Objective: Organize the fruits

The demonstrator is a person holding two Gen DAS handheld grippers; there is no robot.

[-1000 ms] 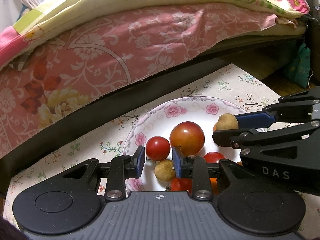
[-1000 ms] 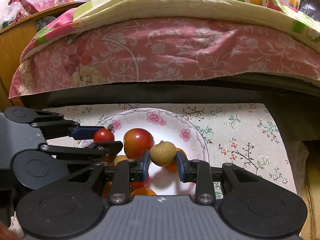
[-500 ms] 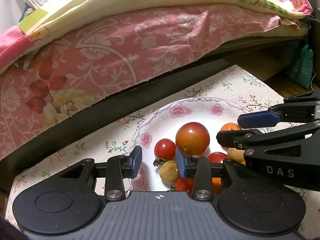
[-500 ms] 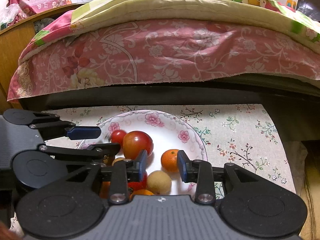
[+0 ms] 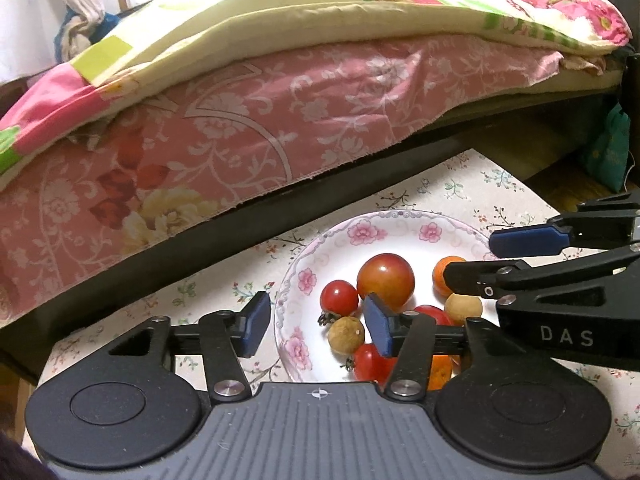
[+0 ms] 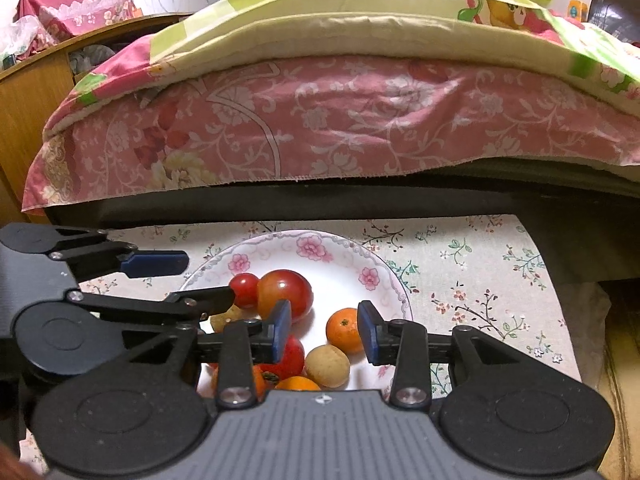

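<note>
We see a bed (image 6: 320, 128) filling the back of both views, draped in a pink floral sheet (image 5: 248, 128) with a pale yellow quilt (image 6: 360, 36) on top. In front of it lies the worktop (image 6: 480, 272), covered by a cloth printed with small flowers and branches. On that cloth sits a white plate (image 6: 320, 249) with pink roses around its rim, and all the fruit we can see lies on it.

Our left hand-held gripper (image 5: 316, 322) hovers low over the plate's near left edge, its blue-padded jaws spread wide with nothing between them. Our right hand-held gripper (image 6: 323, 332) hangs over the plate's middle, jaws likewise apart and empty; a small mandarin (image 6: 344, 330) lies on the plate below, in the gap between its pads.

The largest fruit is a red-orange tomato (image 5: 385, 280) near the plate's centre. Just beside it on the left is a cherry tomato (image 5: 339, 298). A tan round fruit (image 5: 346, 335) rests in front of that, and a second tan fruit (image 6: 327, 366) lies next to the mandarin. More red and orange fruit is partly hidden behind the gripper bodies.
</note>
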